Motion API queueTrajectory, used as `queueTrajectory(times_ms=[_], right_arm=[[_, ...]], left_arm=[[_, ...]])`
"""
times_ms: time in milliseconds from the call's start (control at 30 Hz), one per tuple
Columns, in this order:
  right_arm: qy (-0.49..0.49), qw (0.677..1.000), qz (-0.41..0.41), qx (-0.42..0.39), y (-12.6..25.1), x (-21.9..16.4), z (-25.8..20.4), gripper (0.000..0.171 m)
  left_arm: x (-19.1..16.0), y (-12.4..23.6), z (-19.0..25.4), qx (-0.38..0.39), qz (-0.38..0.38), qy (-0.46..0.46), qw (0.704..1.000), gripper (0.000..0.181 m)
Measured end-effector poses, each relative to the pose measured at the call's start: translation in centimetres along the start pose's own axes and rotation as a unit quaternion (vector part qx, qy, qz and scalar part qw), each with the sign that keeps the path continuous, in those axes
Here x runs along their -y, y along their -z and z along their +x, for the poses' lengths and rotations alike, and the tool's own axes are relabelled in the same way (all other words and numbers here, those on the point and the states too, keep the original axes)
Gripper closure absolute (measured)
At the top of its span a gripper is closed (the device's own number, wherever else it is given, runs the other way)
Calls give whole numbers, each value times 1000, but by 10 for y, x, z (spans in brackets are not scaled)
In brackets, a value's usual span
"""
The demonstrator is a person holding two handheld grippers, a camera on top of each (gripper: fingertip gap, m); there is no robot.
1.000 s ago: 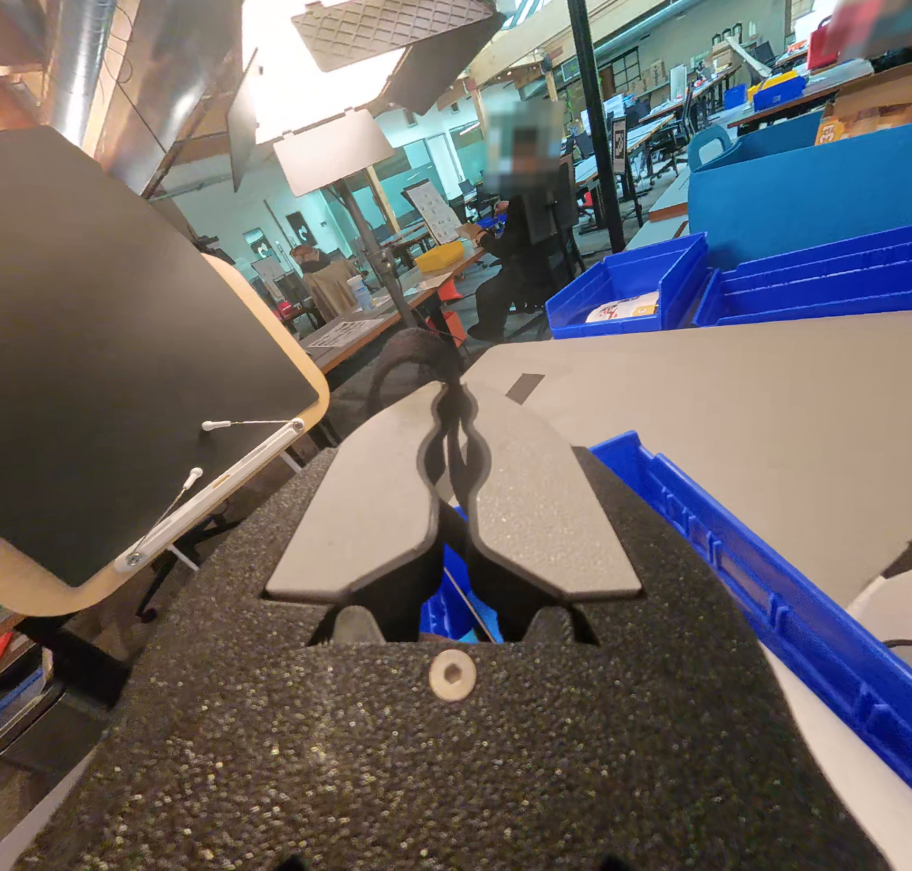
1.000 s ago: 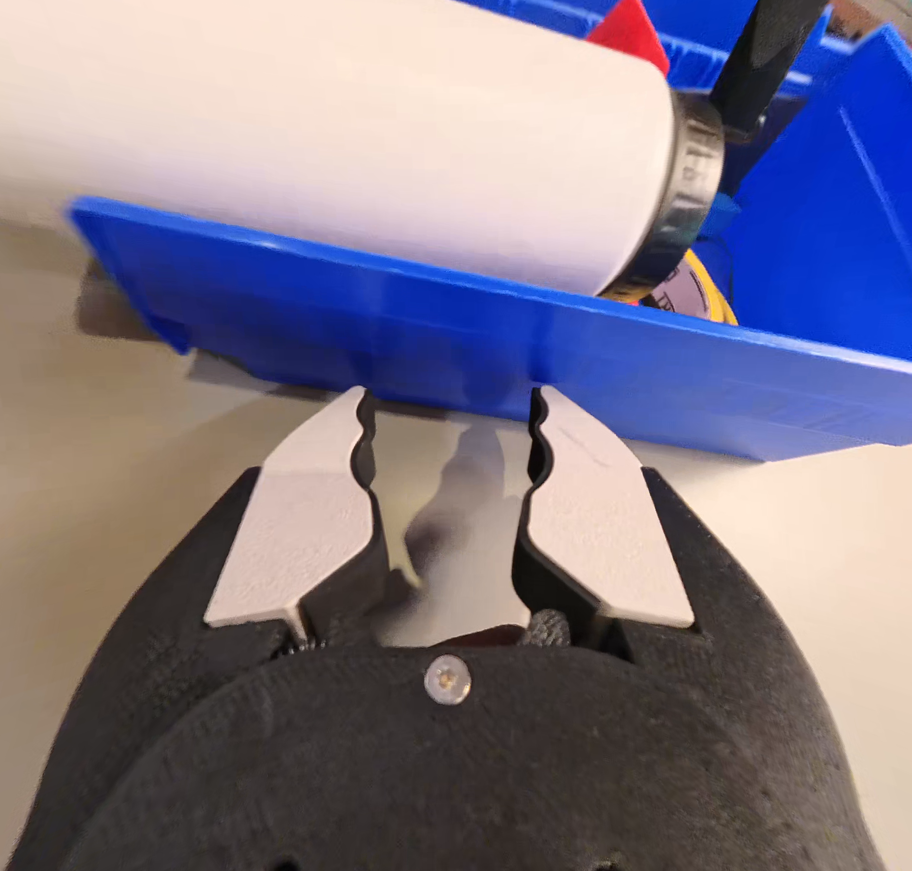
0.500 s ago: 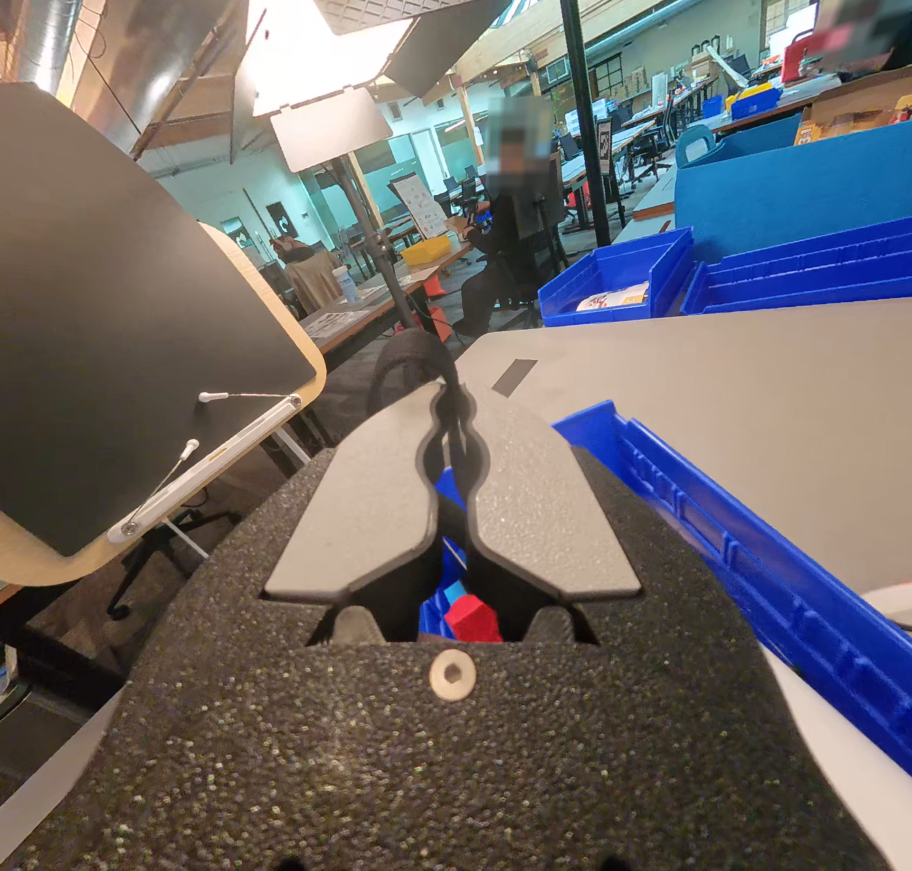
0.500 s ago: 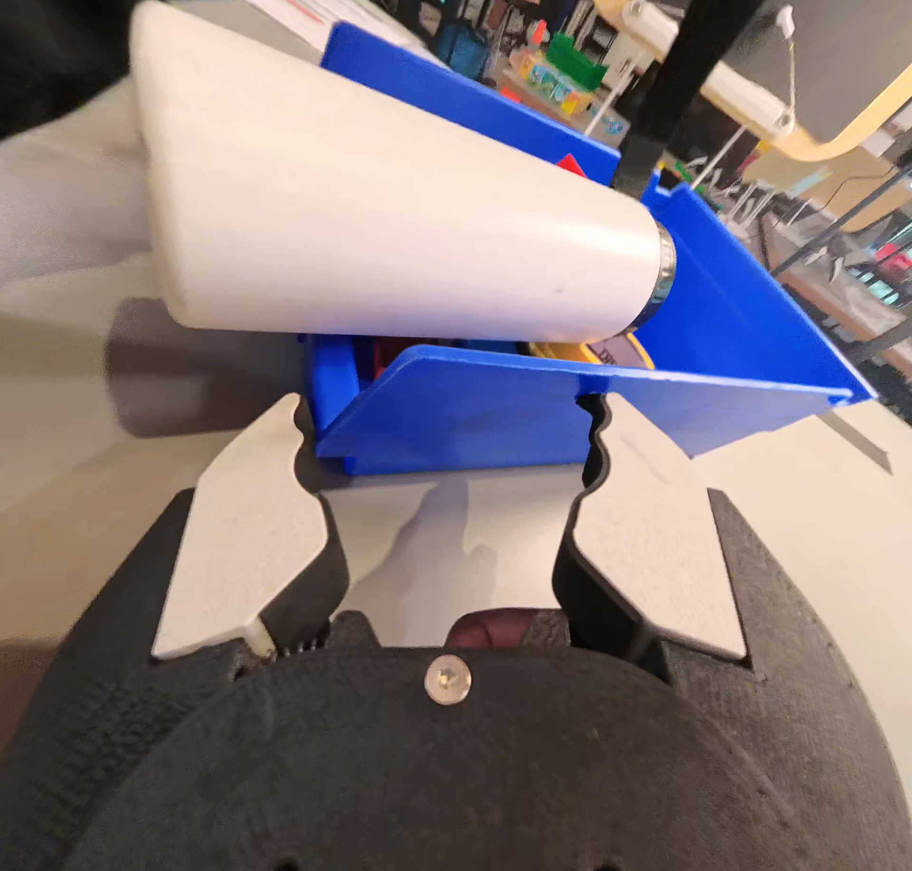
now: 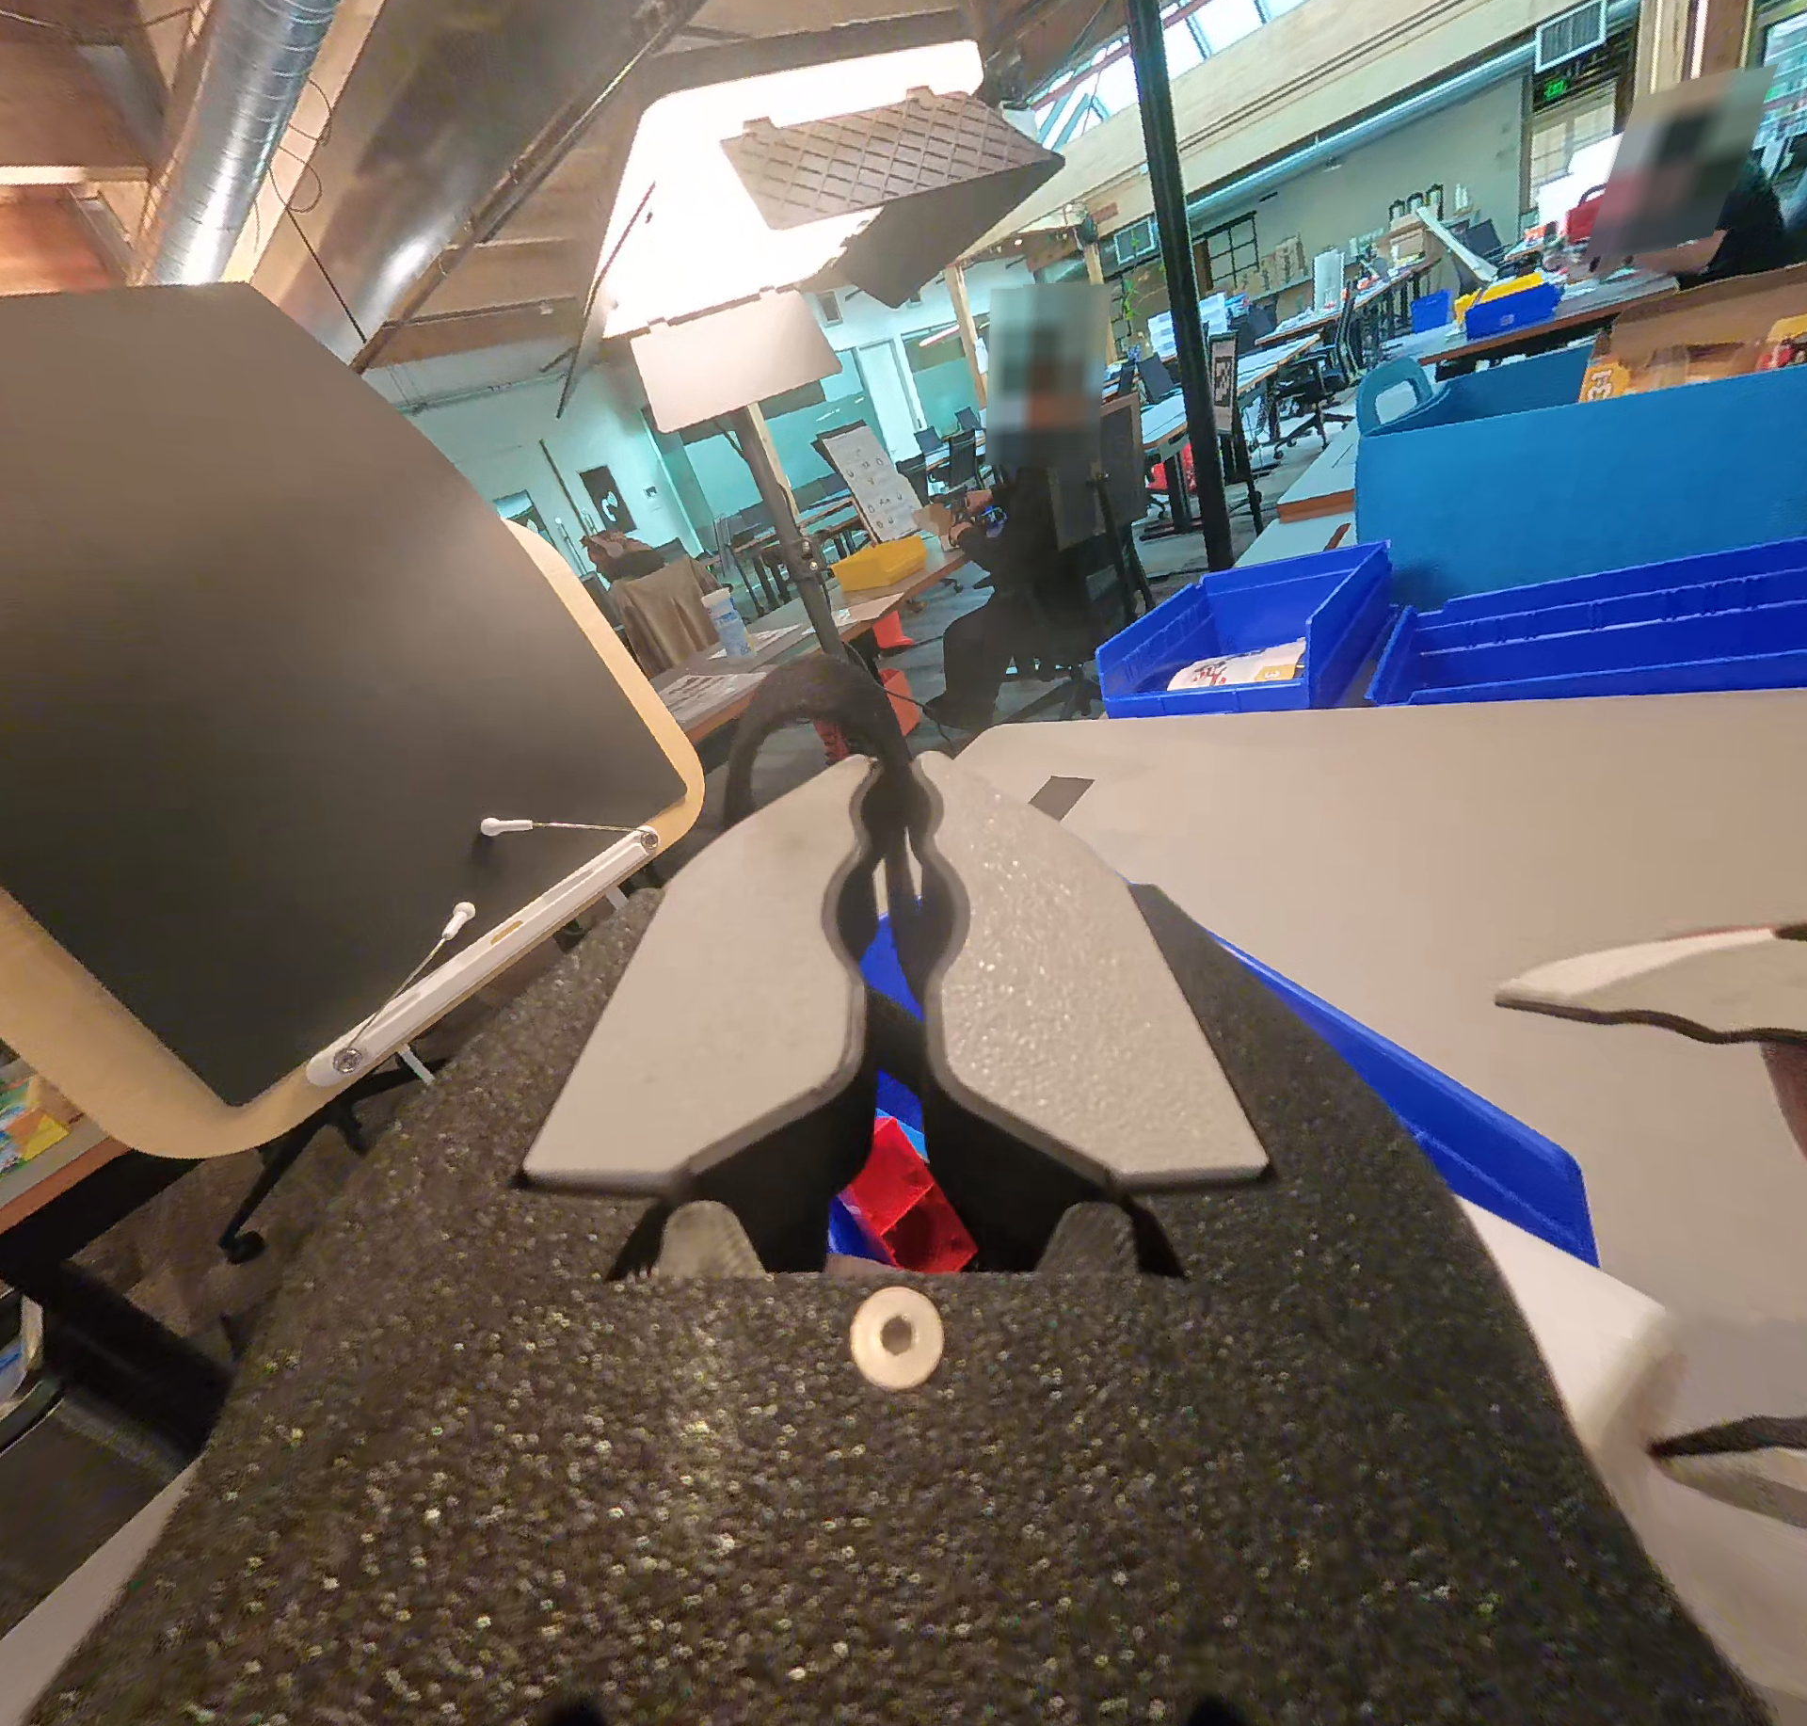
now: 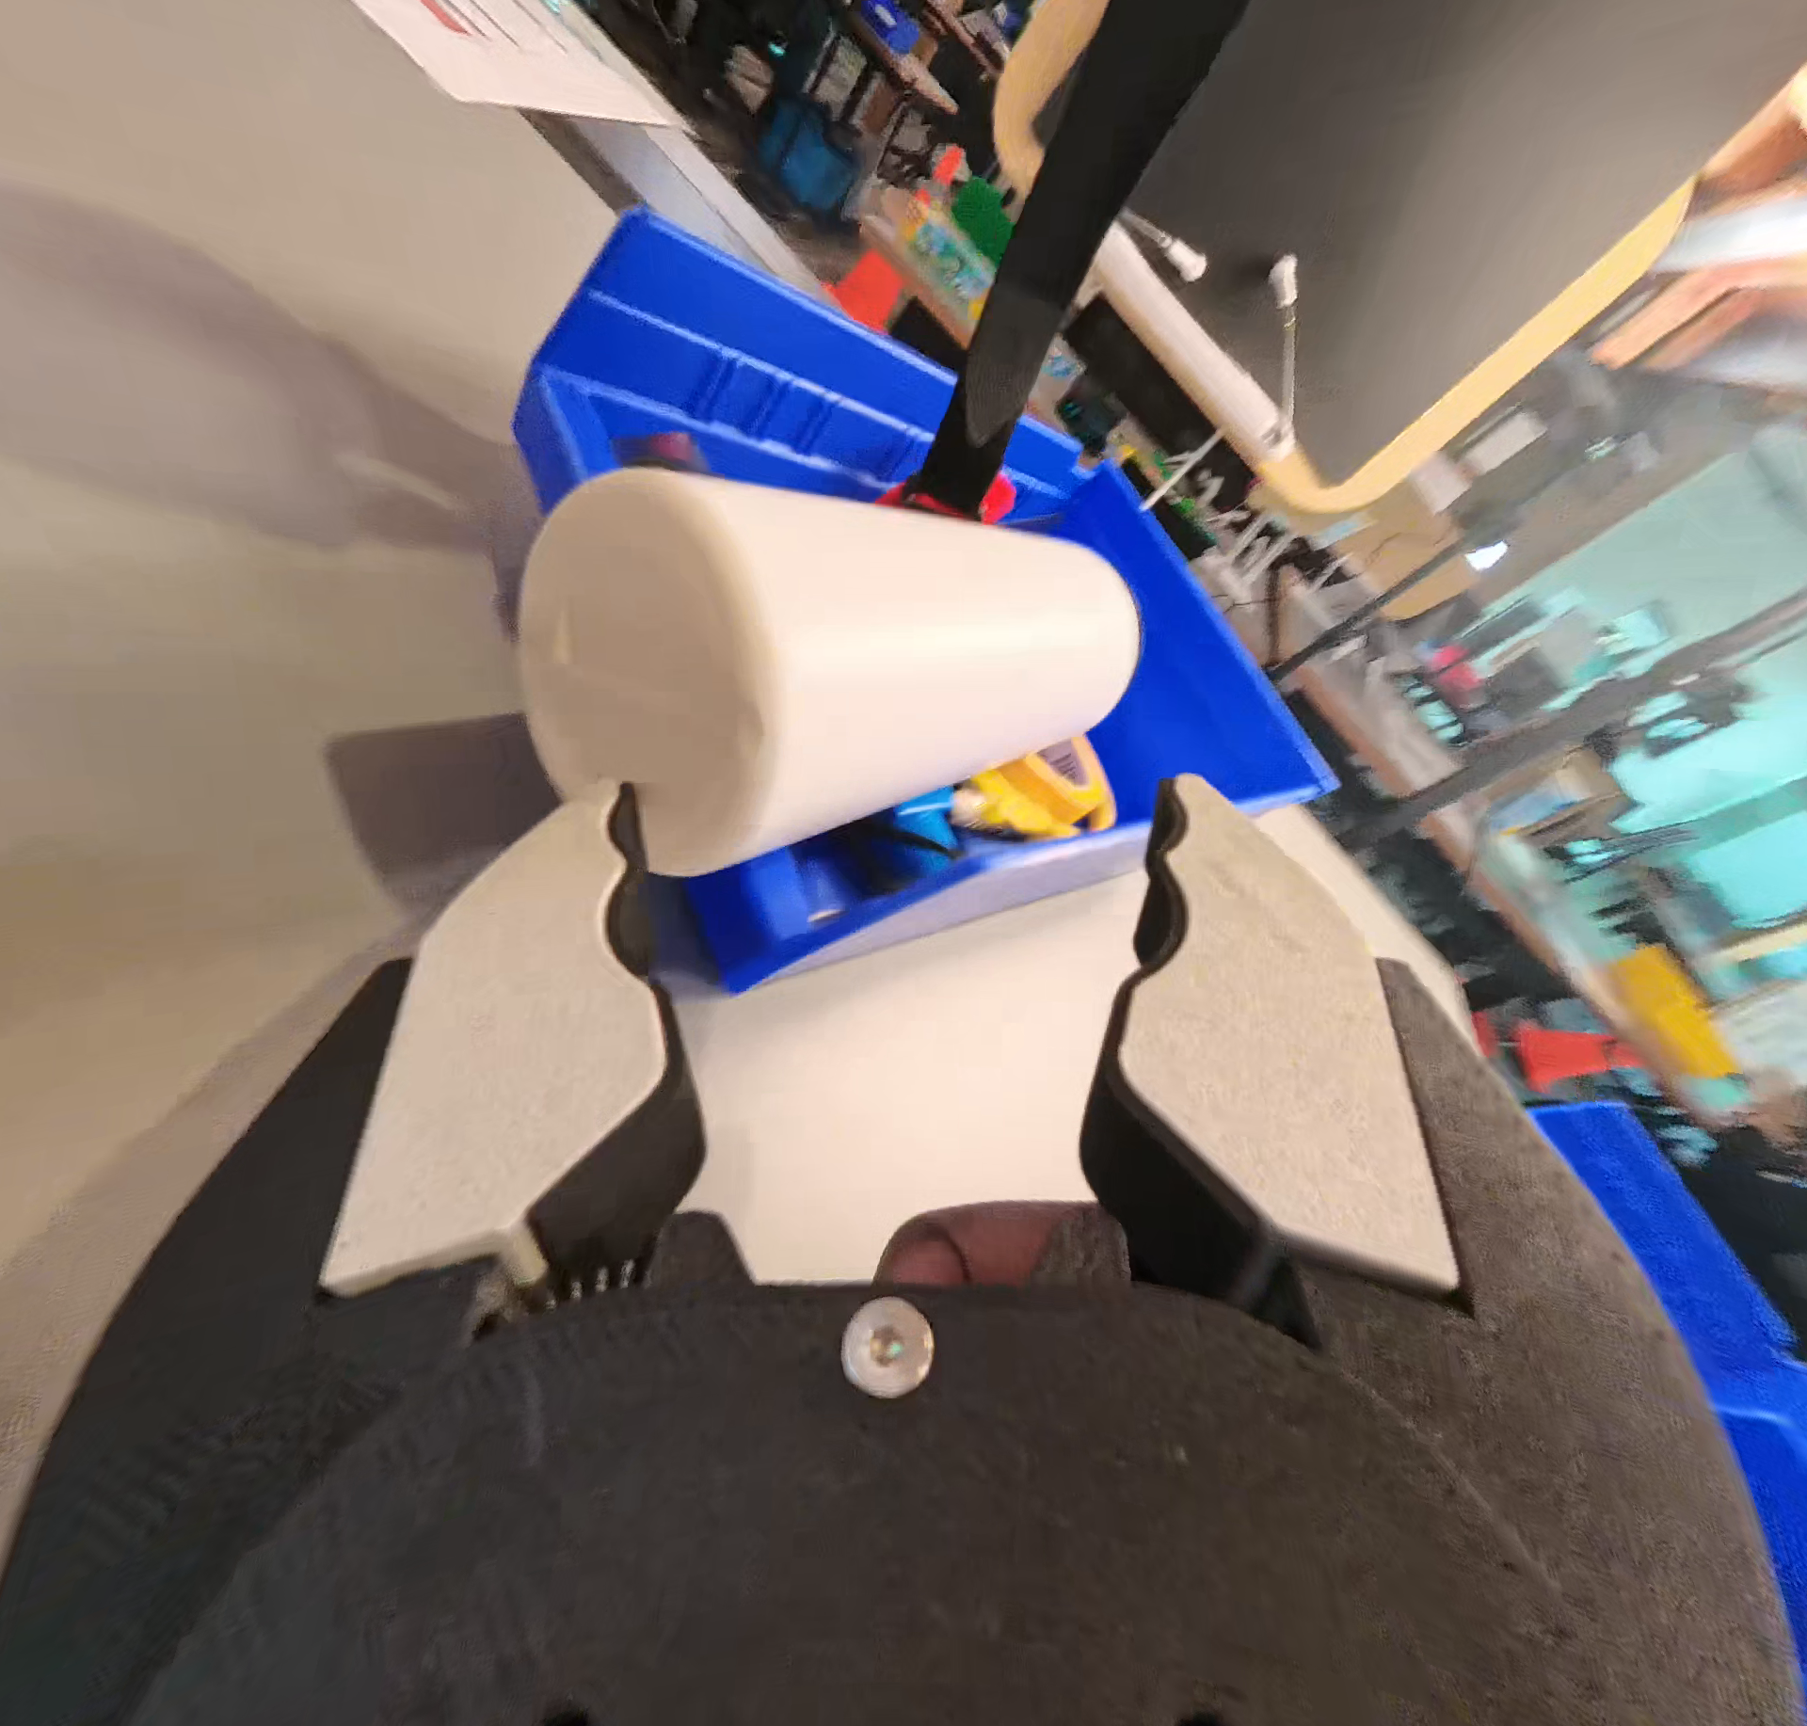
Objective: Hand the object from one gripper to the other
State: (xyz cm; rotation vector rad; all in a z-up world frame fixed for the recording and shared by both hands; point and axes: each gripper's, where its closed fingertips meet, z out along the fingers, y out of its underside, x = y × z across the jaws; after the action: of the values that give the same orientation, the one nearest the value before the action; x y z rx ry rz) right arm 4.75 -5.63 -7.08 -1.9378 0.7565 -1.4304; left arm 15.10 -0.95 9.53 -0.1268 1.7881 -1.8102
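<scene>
A white bottle [image 6: 831, 662] hangs tilted by a black strap [image 6: 1056, 212] over a blue bin [image 6: 1203, 662]. Its flat base points at my right gripper [image 6: 900, 799]. That gripper is open wide, and its left finger [image 6: 548, 975] is at the base's edge. My left gripper [image 5: 895, 784] is shut on the strap's loop [image 5: 812, 691]. In the left wrist view the bottle's base [image 5: 1613, 1356] shows at the right edge between the right gripper's fingers [image 5: 1662, 980]. The bottle's cap is hidden.
The bin [image 5: 1408, 1102] holds red blocks [image 5: 904, 1210] and yellow and blue items [image 6: 1036, 799]. It stands on a grey table [image 5: 1418, 848]. More blue bins [image 5: 1261, 643] stand at the far edge. A black board [image 5: 244, 652] stands left of the table. A paper sheet [image 6: 469, 27] lies on the table. About 20 cm separates my left fingertips from my right.
The bottle has risen out of the bin on its strap and swung its base toward my right gripper. The right gripper has opened wider and now flanks the base.
</scene>
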Motion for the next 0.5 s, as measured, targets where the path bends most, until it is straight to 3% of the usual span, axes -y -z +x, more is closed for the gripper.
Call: queueTrajectory(times_ms=[33,133,300,500], right_arm=[[3,1000,-17,-21,-7,-1,10,70],[7,994,-50,-92,-24,-8,52,82],[2,997,-48,-68,-27,-9,60,78],[3,995,-66,-70,-30,-39,85,78]], left_arm=[[0,1,1,0,0,-1,1000,178],[1,1,2,-1,-2,-9,1000,178],[8,3,3,-6,6,-2,1000,178],[14,3,11,-37,23,36,998,178]])
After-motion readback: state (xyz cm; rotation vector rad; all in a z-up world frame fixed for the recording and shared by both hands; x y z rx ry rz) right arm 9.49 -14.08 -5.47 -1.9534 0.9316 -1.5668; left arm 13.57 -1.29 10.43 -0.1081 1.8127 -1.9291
